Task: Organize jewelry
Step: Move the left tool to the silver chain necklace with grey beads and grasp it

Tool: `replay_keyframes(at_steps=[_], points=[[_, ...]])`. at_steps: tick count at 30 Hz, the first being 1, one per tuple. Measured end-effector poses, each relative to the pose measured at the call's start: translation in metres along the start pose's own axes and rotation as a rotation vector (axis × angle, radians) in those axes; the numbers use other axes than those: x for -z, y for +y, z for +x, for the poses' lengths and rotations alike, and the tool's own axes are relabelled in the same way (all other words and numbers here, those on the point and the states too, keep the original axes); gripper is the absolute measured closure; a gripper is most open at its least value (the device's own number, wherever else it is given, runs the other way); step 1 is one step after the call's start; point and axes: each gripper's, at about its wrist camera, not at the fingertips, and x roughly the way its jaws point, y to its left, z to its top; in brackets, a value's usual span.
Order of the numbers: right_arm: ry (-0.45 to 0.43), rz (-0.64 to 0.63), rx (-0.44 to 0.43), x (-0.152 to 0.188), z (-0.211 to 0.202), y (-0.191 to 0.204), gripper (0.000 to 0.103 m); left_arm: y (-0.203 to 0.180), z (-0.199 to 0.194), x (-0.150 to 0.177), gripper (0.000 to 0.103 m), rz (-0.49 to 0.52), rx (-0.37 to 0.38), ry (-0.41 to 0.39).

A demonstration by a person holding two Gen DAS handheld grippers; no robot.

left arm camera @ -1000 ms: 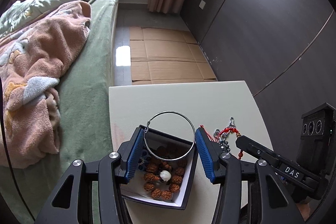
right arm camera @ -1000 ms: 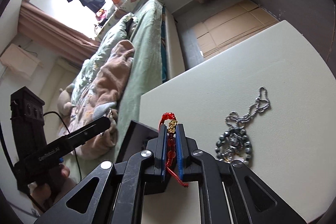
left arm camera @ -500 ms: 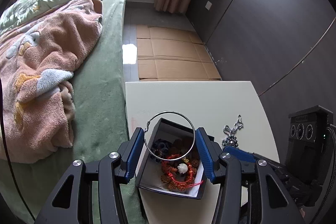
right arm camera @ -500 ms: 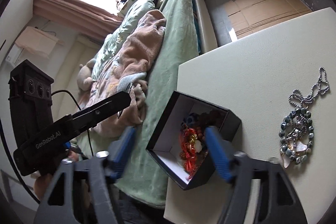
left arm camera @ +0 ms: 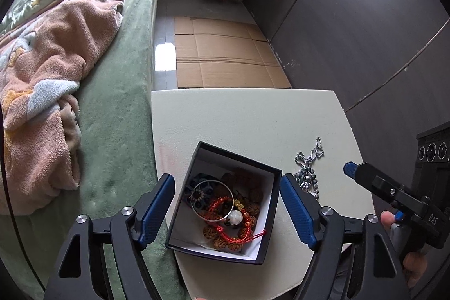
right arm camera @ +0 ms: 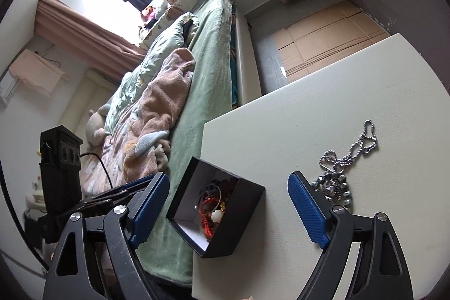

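Wide-open jaws on the left gripper (left arm camera: pixel 226 179), just now spreading, with nothing pinched between the blue pads. Below them, at lower centre of the left view, an open black box (left arm camera: pixel 239 158) with a thin metal bangle (left arm camera: pixel 211 220) lying loose on a red cord bracelet (left arm camera: pixel 225 232) and brown beads (left arm camera: pixel 253 190). Wide-open jaws on the right gripper (right arm camera: pixel 227 176) too, opened within the past moment, gripping nothing, with the same box framed in the gap.

Still out on the pale table (left arm camera: pixel 239 117), just right of the box and apart from it: a ball-chain necklace (left arm camera: pixel 308 173) with a dark beaded loop, partly hidden behind the right-hand finger in both views. Probably the last piece to go in.

For a clean pick, best to swing the right gripper toward the lower right of its view and come down on the bunched beaded part rather than the thin chain. Close fully before lifting. Lift high enough to bring the trailing chain clear of the box rim, then release over the middle of the box, not at the wall. Worth keeping the left gripper off the box, or steadying its near wall: a light box, by the look of it, close to the table's left edge beside the green bed (left arm camera: pixel 118 103).

Left gripper tipped steeply down over the box. Right gripper at a shallower slant, reaching in from the lower right of the left view, with the person's hand (left arm camera: pixel 413 263) wrapped around its handle.
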Motion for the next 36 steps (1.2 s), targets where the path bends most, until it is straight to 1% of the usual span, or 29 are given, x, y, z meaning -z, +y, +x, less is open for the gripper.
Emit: replay_keyframes(at_steps=[7,13,17,21,23,24,25,29,31,36], points=[[-0.056,0.047,0.076,-0.009,-0.032,-0.032,0.016,-0.02,0.008,-0.006,0.025,0.009,0.029,-0.014],[-0.081,0.104,0.139,-0.011,-0.053,-0.059,0.016,-0.051,0.023,-0.009,0.025,0.058,0.046,-0.006],[-0.082,0.142,0.176,-0.013,-0.062,-0.076,0.016,-0.077,0.033,-0.01,0.025,0.116,0.051,-0.009],[-0.084,0.185,0.199,-0.012,-0.071,-0.093,0.016,-0.097,0.05,-0.008,0.026,0.163,0.048,0.018],[-0.088,0.195,0.204,-0.012,-0.077,-0.098,0.016,-0.106,0.06,-0.005,0.045,0.199,0.029,0.029],[-0.09,0.198,0.205,-0.013,-0.08,-0.101,0.016,-0.111,0.065,-0.003,0.057,0.214,0.01,0.042],[-0.092,0.2,0.204,-0.013,-0.083,-0.103,0.016,-0.114,0.07,-0.002,0.059,0.223,-0.003,0.057],[-0.103,0.211,0.204,-0.013,-0.092,-0.111,0.016,-0.123,0.086,0.003,0.062,0.258,-0.029,0.085],[-0.108,0.21,0.207,-0.013,-0.096,-0.115,0.016,-0.127,0.093,0.006,0.068,0.278,-0.049,0.102],[-0.11,0.211,0.227,-0.013,-0.1,-0.125,0.016,-0.132,0.115,0.012,0.074,0.296,-0.076,0.156]])
